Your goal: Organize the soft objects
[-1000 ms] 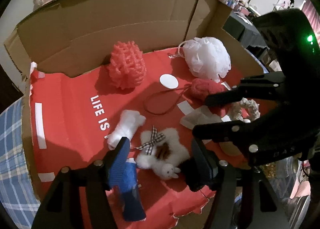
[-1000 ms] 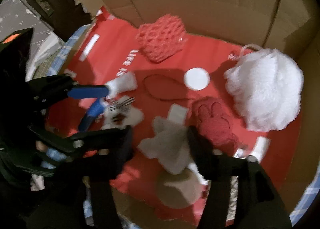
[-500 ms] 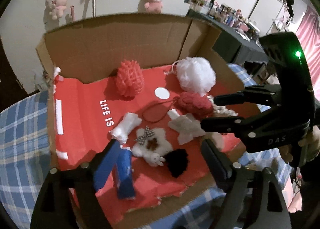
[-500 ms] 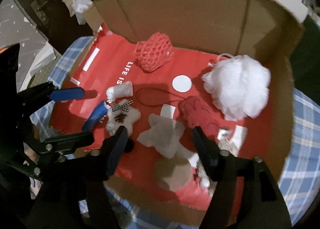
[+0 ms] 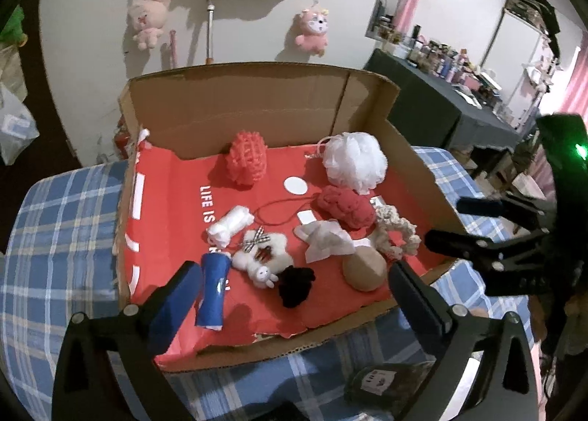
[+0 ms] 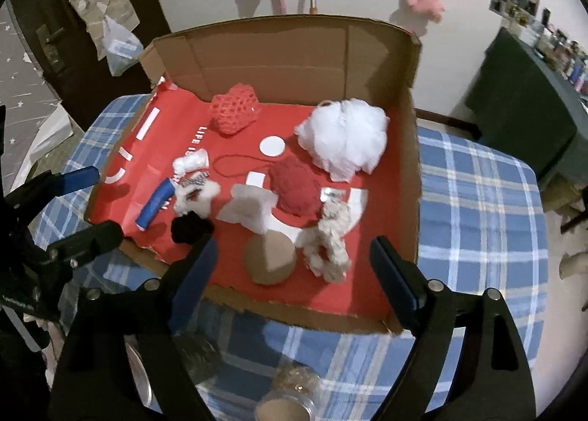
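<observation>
An open cardboard box (image 5: 257,116) (image 6: 413,178) with a red liner holds several soft things: a red mesh puff (image 5: 247,158) (image 6: 233,114), a white bath puff (image 5: 355,160) (image 6: 343,138), a red knitted piece (image 5: 347,206) (image 6: 296,187), a white plush with a checked bow (image 5: 261,253) (image 6: 194,195), a black pompom (image 5: 296,285) (image 6: 191,228), a tan ball (image 5: 364,264) (image 6: 270,257), a cream scrunchie (image 5: 397,233) (image 6: 329,244) and a blue roll (image 5: 214,290) (image 6: 156,206). My left gripper (image 5: 294,292) (image 6: 82,206) and right gripper (image 6: 294,270) (image 5: 459,222) are open, empty, in front of the box.
The box stands on a blue plaid cloth (image 5: 55,237) (image 6: 477,218). Glass jars (image 6: 290,391) sit near the front edge. A dark packet (image 5: 382,380) lies on the cloth. Plush toys (image 5: 312,29) hang on the back wall. A dark table (image 5: 433,97) stands at the right.
Both grippers have pulled back and up from inside the box to in front of it. The whole box and the wall behind it have come into view. Nothing was picked up.
</observation>
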`<state>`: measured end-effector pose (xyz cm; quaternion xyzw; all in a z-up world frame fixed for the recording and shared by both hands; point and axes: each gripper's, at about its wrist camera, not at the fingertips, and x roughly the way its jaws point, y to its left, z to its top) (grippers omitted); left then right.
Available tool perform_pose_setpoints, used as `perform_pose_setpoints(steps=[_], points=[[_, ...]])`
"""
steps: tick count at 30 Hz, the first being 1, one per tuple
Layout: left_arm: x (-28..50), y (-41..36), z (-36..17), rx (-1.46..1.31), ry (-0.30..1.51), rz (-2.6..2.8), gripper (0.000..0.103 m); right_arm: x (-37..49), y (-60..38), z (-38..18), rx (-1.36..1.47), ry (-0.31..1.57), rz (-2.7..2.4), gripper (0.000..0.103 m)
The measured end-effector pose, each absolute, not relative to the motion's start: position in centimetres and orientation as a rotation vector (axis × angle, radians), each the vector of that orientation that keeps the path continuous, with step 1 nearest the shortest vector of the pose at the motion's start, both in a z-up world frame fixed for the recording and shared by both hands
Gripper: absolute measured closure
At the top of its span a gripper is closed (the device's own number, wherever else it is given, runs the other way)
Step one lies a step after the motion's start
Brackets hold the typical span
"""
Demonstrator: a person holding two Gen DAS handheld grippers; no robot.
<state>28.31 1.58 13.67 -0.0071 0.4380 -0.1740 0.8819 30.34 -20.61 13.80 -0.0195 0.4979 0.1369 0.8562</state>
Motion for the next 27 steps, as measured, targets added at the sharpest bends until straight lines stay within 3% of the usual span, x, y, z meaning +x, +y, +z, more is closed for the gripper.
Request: perform_pose_setpoints(steps=[14, 27], points=[[29.1, 1.9, 8.7, -0.036, 0.998, -0.214, 0.000, 28.5, -20.9, 9.5, -0.020, 1.045, 0.199, 0.018], [29.1, 2.0, 7.5, -0.031, 1.046, -0.172, 0.000, 28.8, -20.2, 8.0, -0.008, 1.056, 0.190, 0.018]])
